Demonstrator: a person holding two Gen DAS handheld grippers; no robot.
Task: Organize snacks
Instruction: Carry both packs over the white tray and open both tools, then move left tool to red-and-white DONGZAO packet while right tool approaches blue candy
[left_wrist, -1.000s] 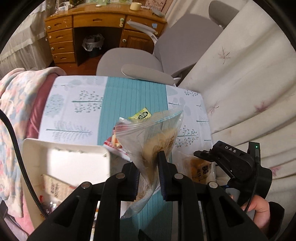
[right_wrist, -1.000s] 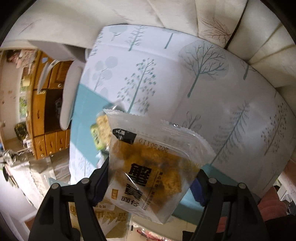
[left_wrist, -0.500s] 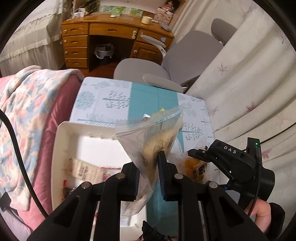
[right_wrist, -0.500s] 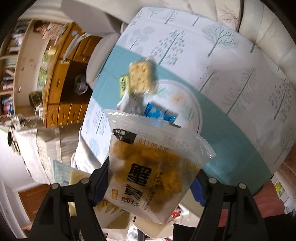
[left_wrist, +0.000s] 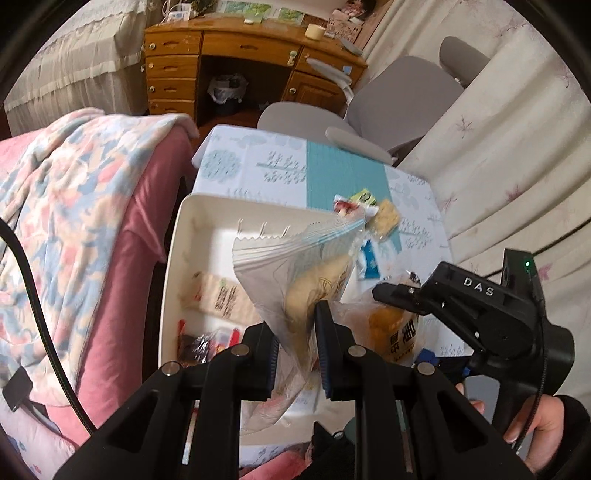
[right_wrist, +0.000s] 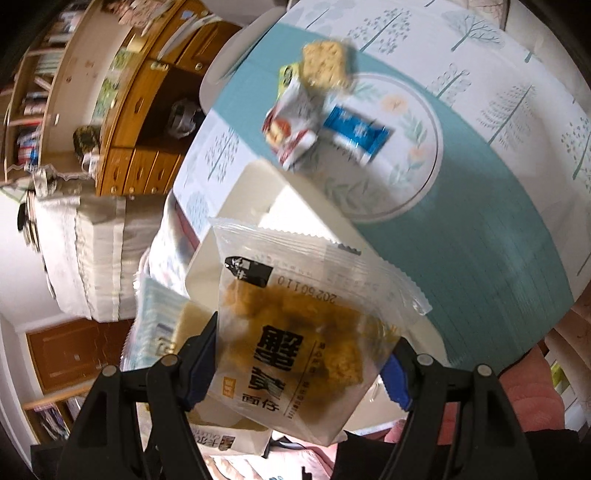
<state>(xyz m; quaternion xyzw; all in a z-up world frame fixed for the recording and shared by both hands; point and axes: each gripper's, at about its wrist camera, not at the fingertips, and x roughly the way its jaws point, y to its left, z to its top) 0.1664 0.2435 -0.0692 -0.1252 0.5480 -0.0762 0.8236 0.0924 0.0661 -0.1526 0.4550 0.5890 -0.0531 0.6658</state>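
My left gripper (left_wrist: 295, 354) is shut on a clear bag with a pale snack (left_wrist: 303, 273) and holds it above the white tray (left_wrist: 184, 229). The tray holds a beige packet (left_wrist: 225, 295) and a red-wrapped packet (left_wrist: 199, 343). My right gripper (right_wrist: 299, 362) is shut on a clear packet of yellow-brown crisps (right_wrist: 303, 339), held above the tray's near end (right_wrist: 236, 206); it also shows in the left wrist view (left_wrist: 395, 332). Loose snacks lie on the table: a square cracker (right_wrist: 325, 66), a red-white packet (right_wrist: 291, 125) and a blue packet (right_wrist: 354, 129).
The table has a tree-print cloth with a teal runner (left_wrist: 340, 177). A pink bed with a blanket (left_wrist: 74, 206) lies to the left, a curtain (left_wrist: 498, 147) to the right. A grey chair (left_wrist: 369, 110) and a wooden desk (left_wrist: 236, 59) stand beyond.
Both grippers have risen and pulled back from the table with their packets still held. The tray and the loose snacks on the runner have come fully into view.
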